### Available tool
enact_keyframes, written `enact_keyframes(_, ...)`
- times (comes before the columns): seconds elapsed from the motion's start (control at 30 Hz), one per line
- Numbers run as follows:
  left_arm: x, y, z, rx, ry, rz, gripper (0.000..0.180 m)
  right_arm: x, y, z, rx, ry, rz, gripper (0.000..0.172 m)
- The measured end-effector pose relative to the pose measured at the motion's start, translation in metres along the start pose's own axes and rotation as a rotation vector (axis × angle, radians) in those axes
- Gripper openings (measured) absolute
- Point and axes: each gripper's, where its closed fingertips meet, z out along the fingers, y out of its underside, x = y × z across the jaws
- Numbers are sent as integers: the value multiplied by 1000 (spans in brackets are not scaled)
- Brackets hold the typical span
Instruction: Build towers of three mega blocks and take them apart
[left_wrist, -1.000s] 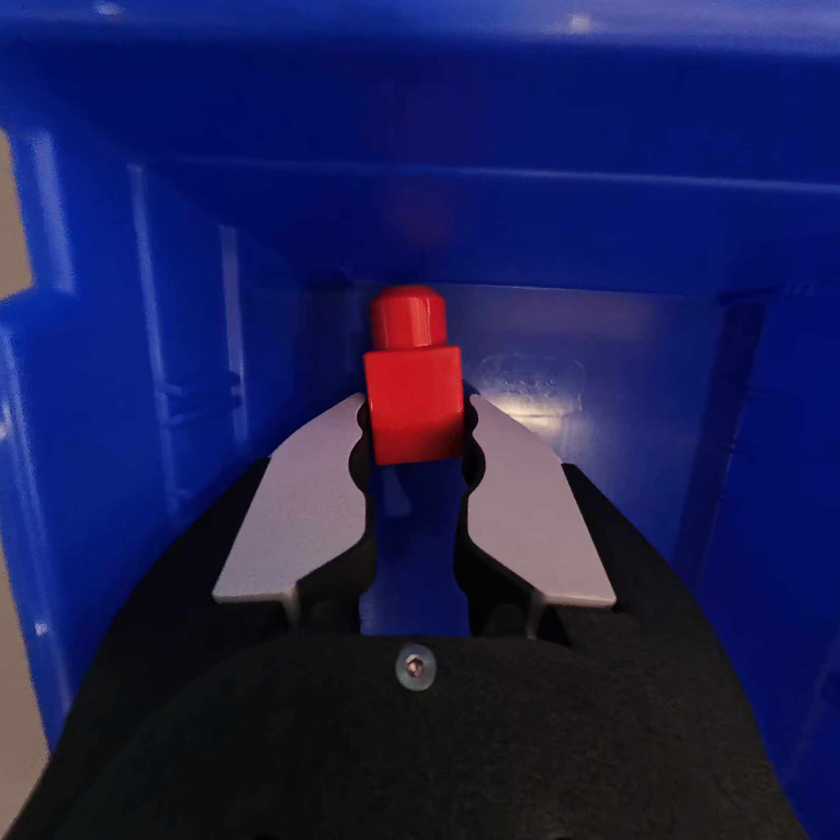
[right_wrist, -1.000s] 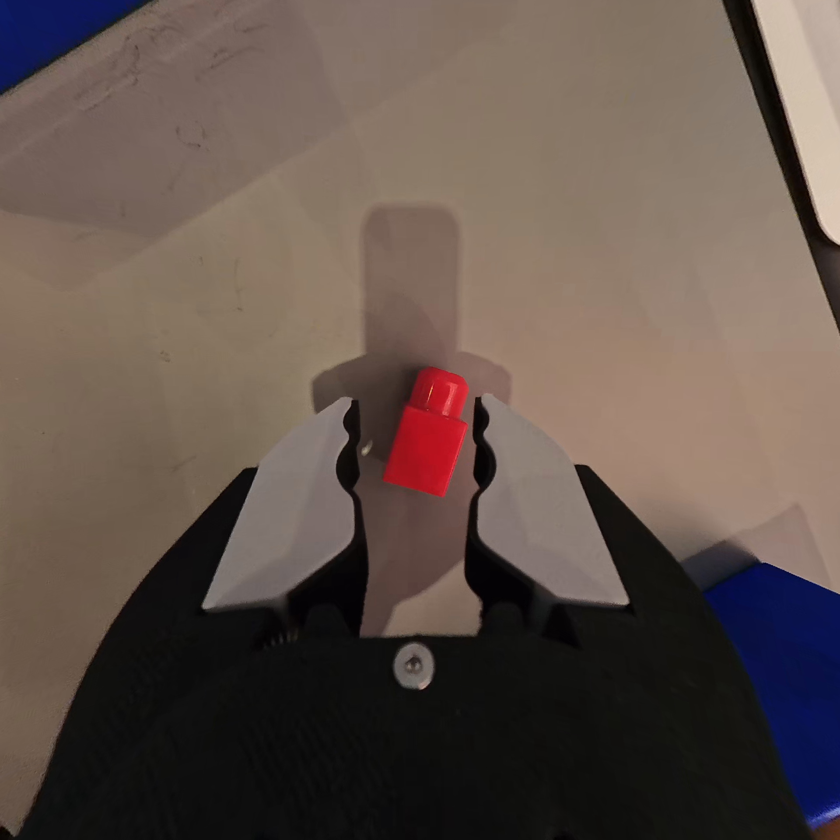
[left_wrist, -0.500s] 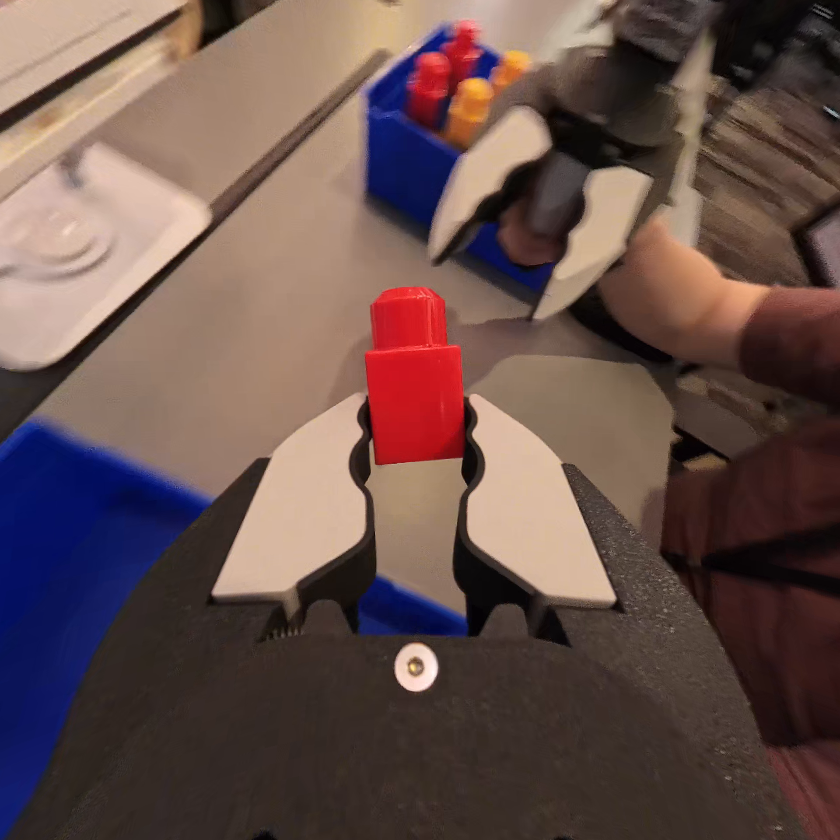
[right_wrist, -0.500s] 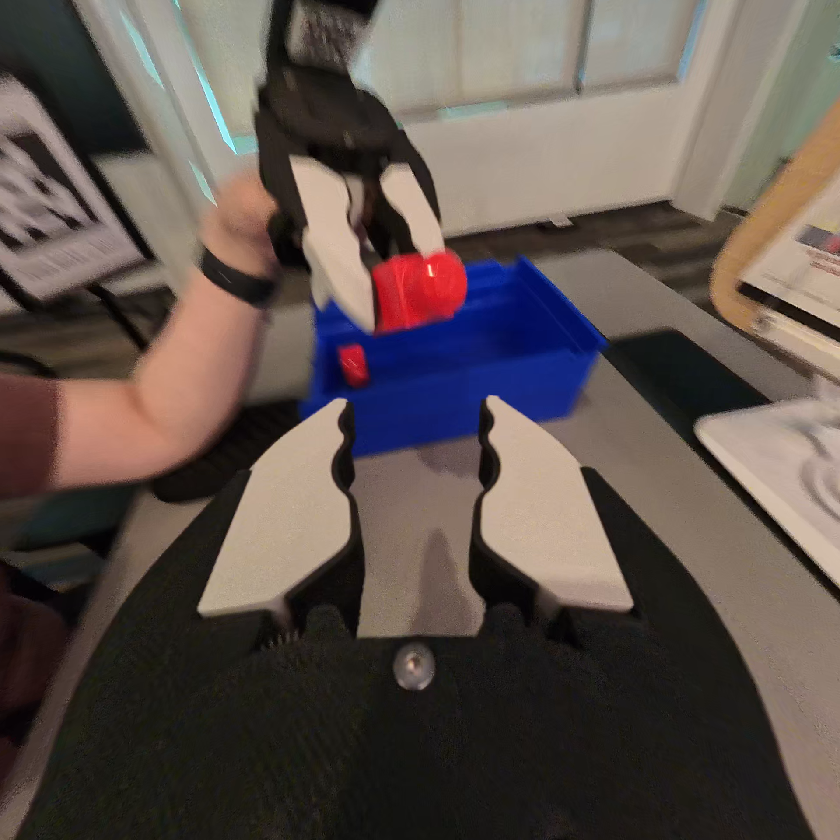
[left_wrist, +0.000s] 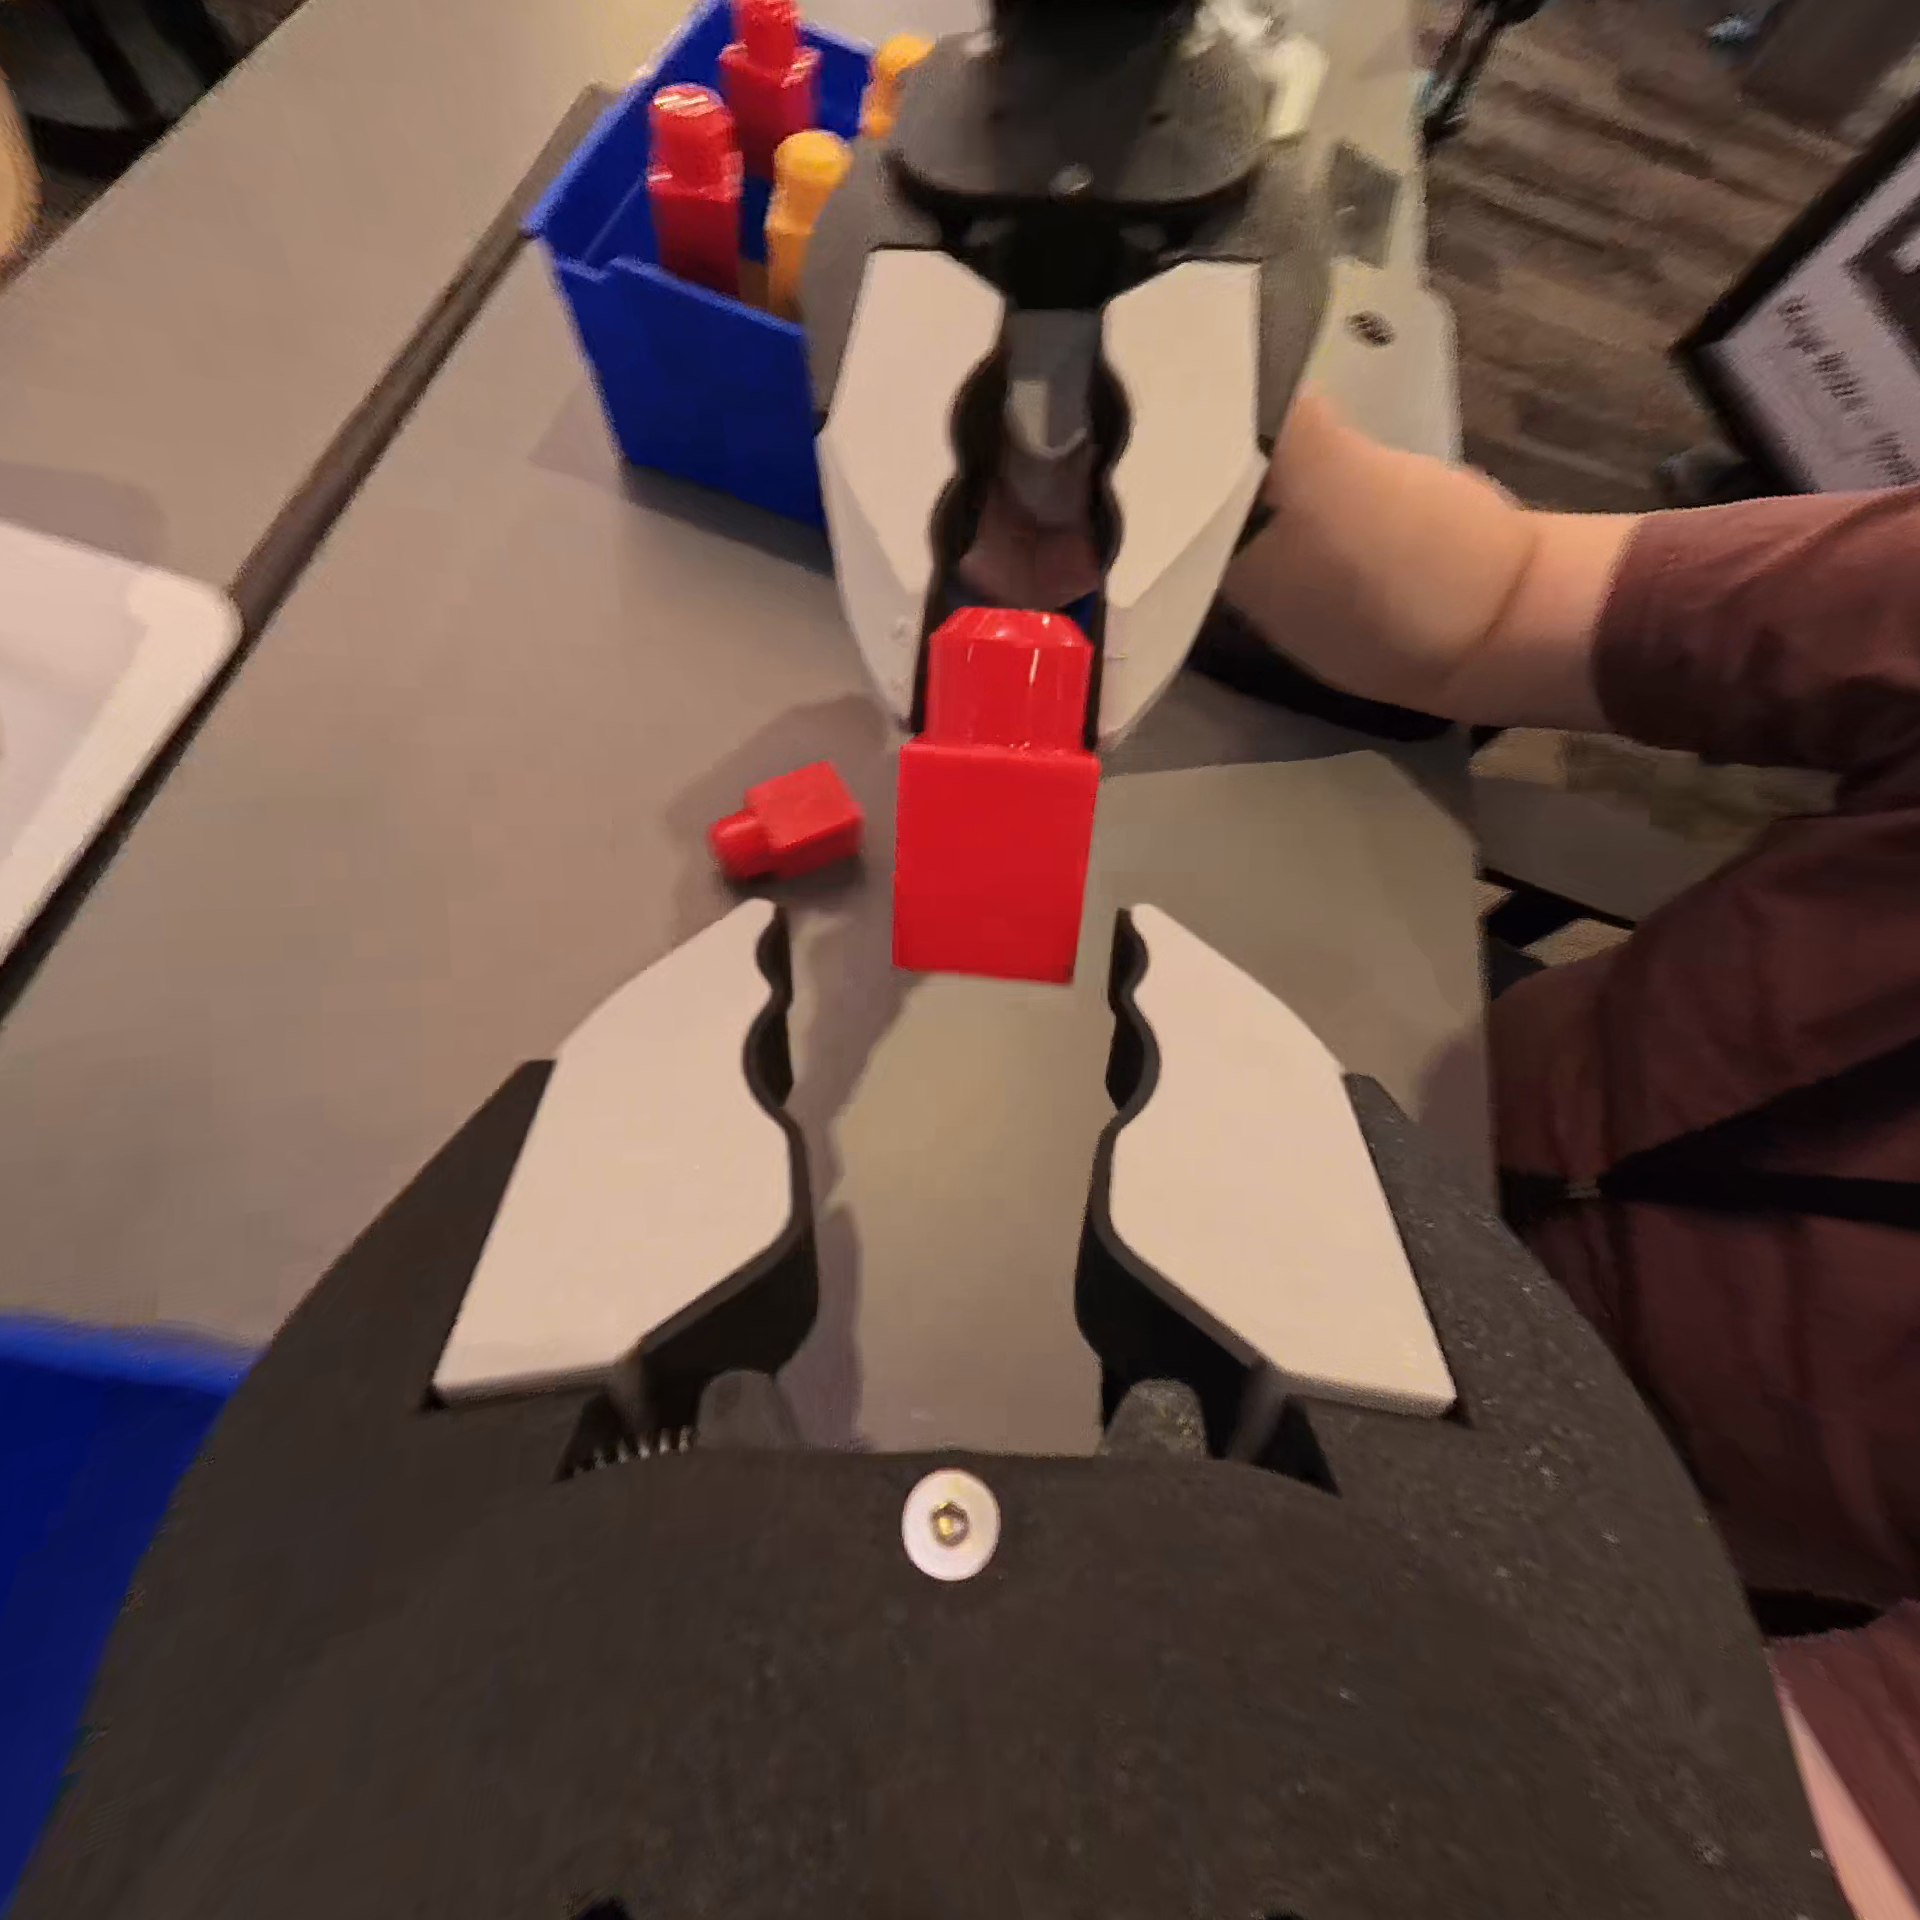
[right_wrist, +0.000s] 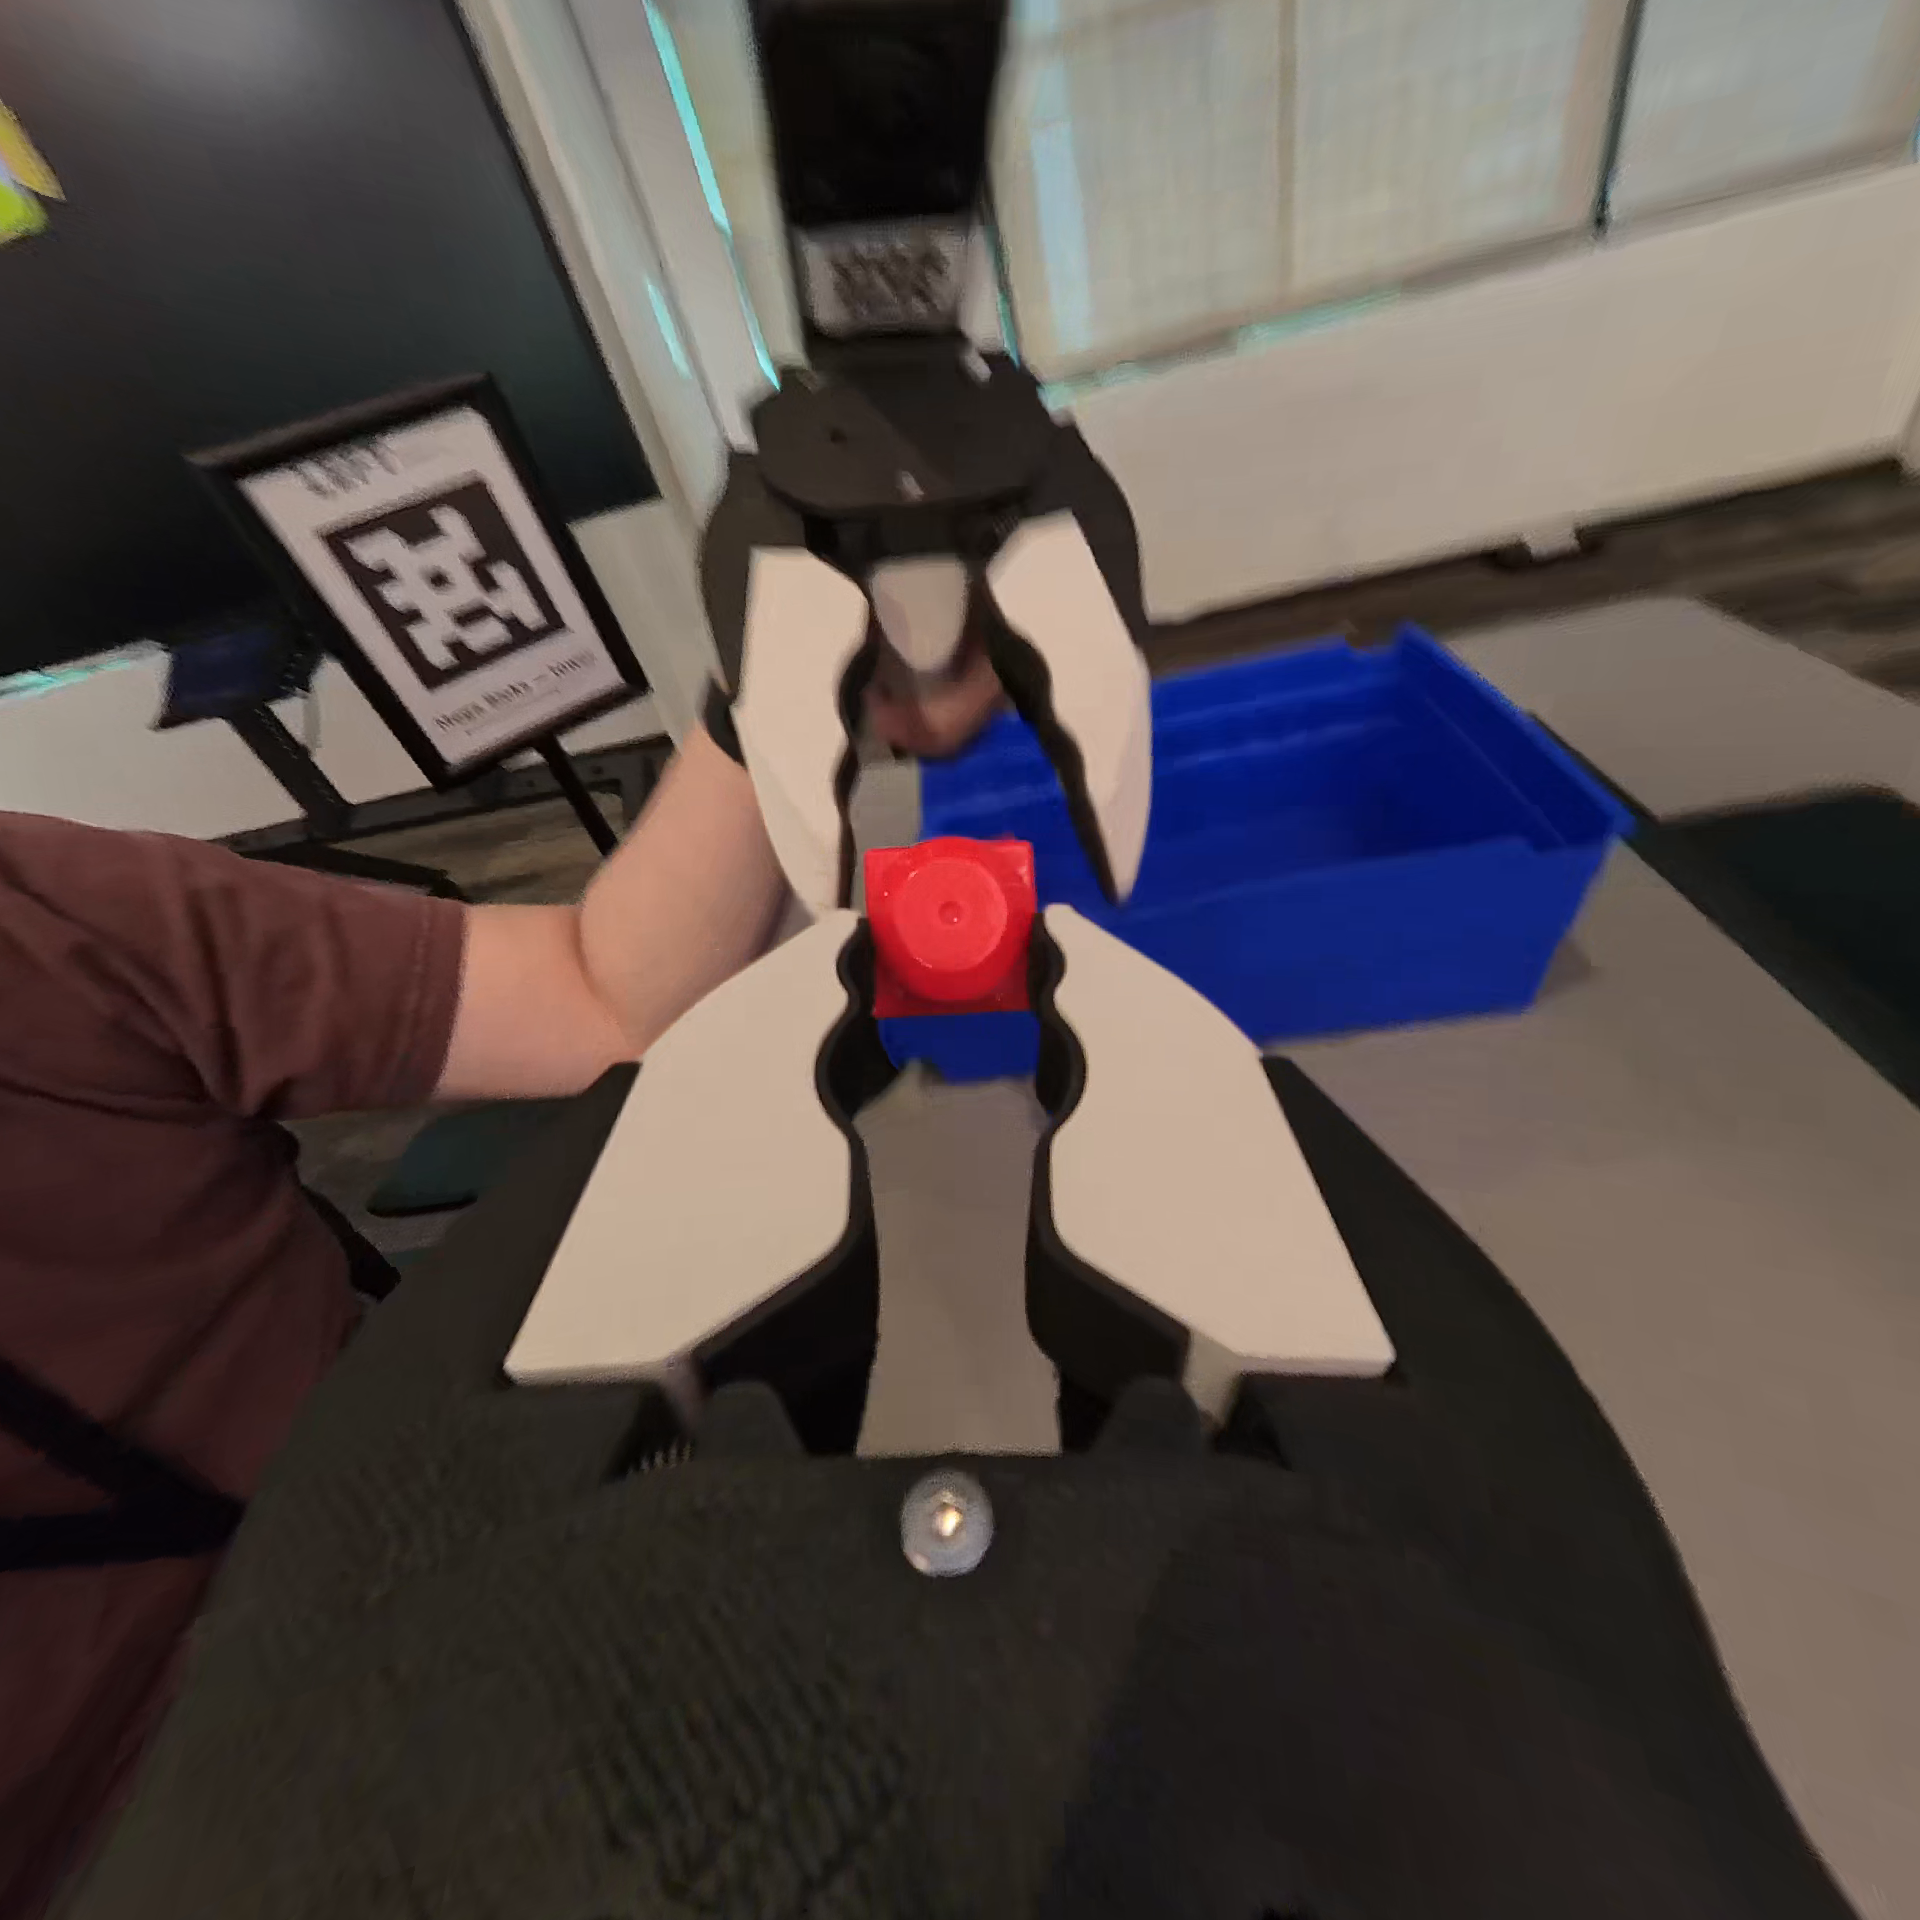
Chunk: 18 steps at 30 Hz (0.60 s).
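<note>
The red block (left_wrist: 992, 862) hangs over the grey table (left_wrist: 416, 727), its stud pinched between the fingertips of the right gripper (right_wrist: 948, 935), while the left gripper (left_wrist: 948, 935) stands wide open just short of the block's base, touching nothing. Only the left wrist view shows a second red block (left_wrist: 790, 831) lying on its side beside it, and a small blue bin (left_wrist: 686, 353) of red and orange blocks beyond. The right wrist view instead shows a large blue bin (right_wrist: 1403, 914) behind the block.
</note>
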Motion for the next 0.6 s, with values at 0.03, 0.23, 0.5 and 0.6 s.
enact_keyframes(0.03, -9, 3, -8, 1, -61, 12, 58, 9, 13, -1, -89, 55, 30, 29)
enact_keyframes(0.23, -45, 14, -90, 90, -435, -15, 66, 57, 119, -13, -722, 341, -7, 29)
enact_keyframes(0.5, -51, 55, -117, 35, -566, -121, 50, 65, 166, -6, -937, 363, 7, 30)
enact_keyframes(0.6, -49, 97, -114, -109, -537, -147, 44, 65, 159, -7, -908, 359, 27, 50)
